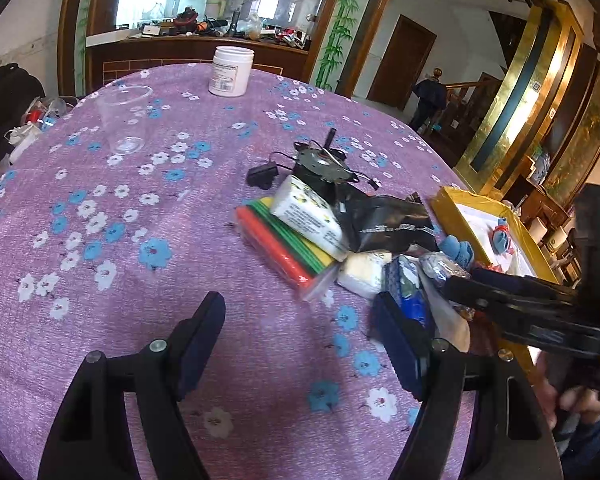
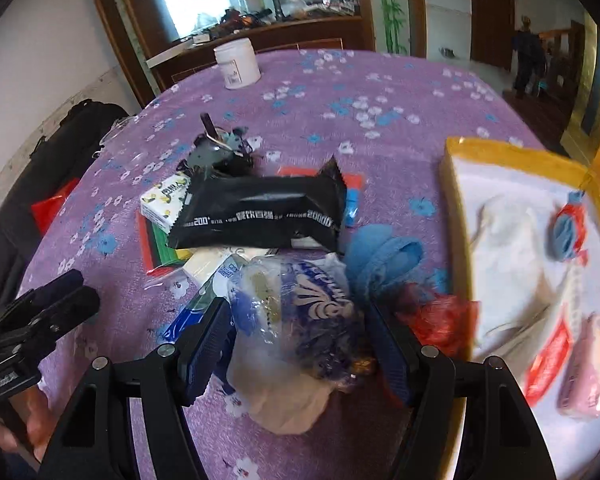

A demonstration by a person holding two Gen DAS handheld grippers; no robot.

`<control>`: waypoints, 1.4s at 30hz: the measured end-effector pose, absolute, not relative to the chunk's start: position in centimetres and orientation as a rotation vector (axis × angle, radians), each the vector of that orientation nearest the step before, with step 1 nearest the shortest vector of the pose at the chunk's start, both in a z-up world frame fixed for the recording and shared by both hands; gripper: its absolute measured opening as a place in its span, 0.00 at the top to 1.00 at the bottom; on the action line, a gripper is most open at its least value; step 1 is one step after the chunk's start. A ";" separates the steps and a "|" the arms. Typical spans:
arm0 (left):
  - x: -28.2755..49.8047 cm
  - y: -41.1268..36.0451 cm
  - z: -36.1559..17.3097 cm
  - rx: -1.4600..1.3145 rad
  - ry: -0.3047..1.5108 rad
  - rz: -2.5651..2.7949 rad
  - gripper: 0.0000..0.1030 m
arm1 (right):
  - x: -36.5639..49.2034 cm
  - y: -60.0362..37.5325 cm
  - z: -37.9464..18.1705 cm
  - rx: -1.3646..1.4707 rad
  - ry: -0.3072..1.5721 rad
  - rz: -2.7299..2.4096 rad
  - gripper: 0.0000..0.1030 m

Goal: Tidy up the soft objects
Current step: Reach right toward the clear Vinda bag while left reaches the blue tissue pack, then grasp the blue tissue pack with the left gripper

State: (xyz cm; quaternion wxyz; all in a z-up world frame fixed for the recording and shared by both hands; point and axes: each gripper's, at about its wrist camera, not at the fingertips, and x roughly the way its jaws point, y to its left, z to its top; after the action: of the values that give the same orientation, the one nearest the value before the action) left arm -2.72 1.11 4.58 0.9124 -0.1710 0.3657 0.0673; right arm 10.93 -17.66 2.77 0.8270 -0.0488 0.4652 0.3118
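Right gripper is placed around a clear printed bag, jaws apart; pad contact cannot be told.
Left gripper is released above the purple tablecloth, left of the bag; a yellow-rimmed tray is seen right.

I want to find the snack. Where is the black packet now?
In the right wrist view, the black packet lies mid-table atop the pile, over the white box, left of the yellow tray.

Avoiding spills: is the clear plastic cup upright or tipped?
Upright: the clear plastic cup stands on its base, mouth up, apparently empty.

Crumpled plastic bag — beside yellow-rimmed tray
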 end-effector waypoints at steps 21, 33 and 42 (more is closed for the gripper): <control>-3.7 3.5 4.6 -0.379 0.758 0.172 0.27 | 6.1 -15.6 2.8 -0.317 0.840 0.848 0.27; -2.5 0.2 5.0 -0.318 0.813 0.070 0.21 | 7.5 -19.4 4.1 -0.108 0.869 0.850 0.82; 1.8 -3.6 2.5 -0.233 0.934 -0.013 0.18 | 7.7 -22.0 5.0 0.014 0.864 0.852 0.82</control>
State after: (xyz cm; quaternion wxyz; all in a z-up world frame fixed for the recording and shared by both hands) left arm 1.82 -3.63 2.50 0.8864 -0.1122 0.4492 -0.0064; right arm 7.67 -22.04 5.00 0.8215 0.0064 0.4061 0.4003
